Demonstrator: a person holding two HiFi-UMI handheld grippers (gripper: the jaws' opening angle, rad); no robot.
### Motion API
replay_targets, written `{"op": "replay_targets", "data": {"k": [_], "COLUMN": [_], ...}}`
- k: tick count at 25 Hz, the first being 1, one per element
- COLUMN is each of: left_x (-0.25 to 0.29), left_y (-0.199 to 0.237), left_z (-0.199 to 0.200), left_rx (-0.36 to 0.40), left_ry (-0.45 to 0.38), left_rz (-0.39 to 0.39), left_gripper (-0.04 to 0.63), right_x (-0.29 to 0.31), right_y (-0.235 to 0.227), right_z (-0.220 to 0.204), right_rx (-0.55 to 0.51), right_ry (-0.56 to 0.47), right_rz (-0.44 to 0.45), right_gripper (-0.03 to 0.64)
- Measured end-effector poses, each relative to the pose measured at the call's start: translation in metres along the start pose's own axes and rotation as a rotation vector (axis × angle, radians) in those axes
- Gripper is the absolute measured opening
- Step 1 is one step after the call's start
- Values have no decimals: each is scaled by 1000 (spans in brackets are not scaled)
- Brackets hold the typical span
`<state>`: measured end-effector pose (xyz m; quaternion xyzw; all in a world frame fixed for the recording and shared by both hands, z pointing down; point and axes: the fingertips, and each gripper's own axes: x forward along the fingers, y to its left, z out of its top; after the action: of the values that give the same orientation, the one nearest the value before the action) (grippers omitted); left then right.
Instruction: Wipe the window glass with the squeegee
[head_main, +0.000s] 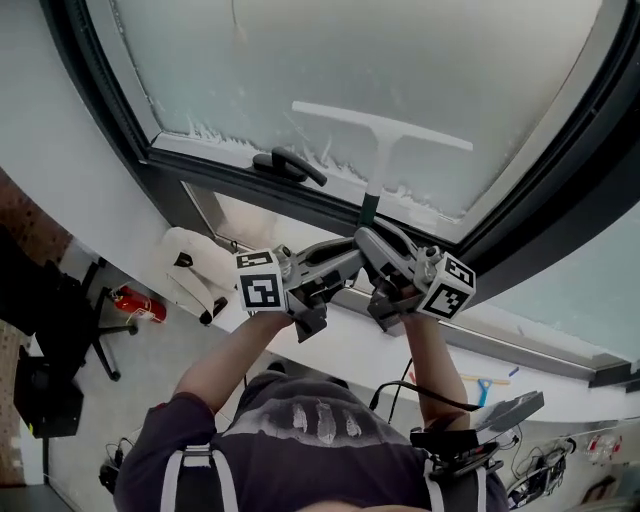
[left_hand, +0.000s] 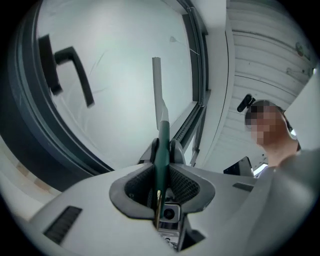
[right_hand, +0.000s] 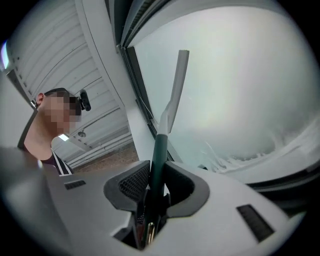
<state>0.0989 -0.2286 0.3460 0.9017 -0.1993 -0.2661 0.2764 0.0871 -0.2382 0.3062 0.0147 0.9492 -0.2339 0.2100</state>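
I have both claws raised close together just below the window's lower rail. My left claw (head_main: 343, 262) is clenched on the dark green grip of the squeegee (head_main: 381, 165). My right claw (head_main: 374, 240) is clamped on that same grip from the other side, so the two share one handle. The right one looks slightly nearer the blade, though the difference is small.

From the claws the tool runs straight away from me: green grip, then pale shaft, then the white blade (head_main: 330, 111) set crosswise at the far end like a T. The blade appears to lie against the window glass (head_main: 430, 50), low on the pane and a little above the bottom rail. Its long axis runs across the pane, sloping gently down to my right.

A ragged white band of foam (head_main: 215, 133) lines the bottom edge of the glass, below the blade and to its left. The black window lever (head_main: 290, 166) sits on the rail to the left of the shaft, near it but apart. The dark frame (head_main: 560, 175) closes in on the right.

Open glass lies mostly beyond the blade, with little left between it and the rail. I judge a stroke has room upward or sideways, minding the lever on the left.
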Motion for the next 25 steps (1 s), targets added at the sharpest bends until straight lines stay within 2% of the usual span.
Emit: {"op": "replay_targets", "data": {"k": [5, 9, 13, 20, 25], "left_x": [-37, -68, -98, -102, -80], "left_y": [3, 10, 16, 8, -5], "left_z": [49, 92, 142, 221, 263], "left_rx": [59, 72, 139, 214, 227], "left_ry": [-30, -39, 20, 64, 32], "left_rz": [-19, -101, -182, -305, -368], "left_gripper": [100, 100, 100, 100, 100], "right_x": [61, 115, 173, 239, 264], "right_y": [1, -2, -6, -5, -1], "right_z": [-8, -14, -14, 23, 64], "right_rx": [-54, -137, -233, -367, -412], "right_ry": [42, 54, 24, -40, -57], "right_rz": [26, 11, -10, -64, -66], "right_gripper": [98, 98, 98, 98, 97]}}
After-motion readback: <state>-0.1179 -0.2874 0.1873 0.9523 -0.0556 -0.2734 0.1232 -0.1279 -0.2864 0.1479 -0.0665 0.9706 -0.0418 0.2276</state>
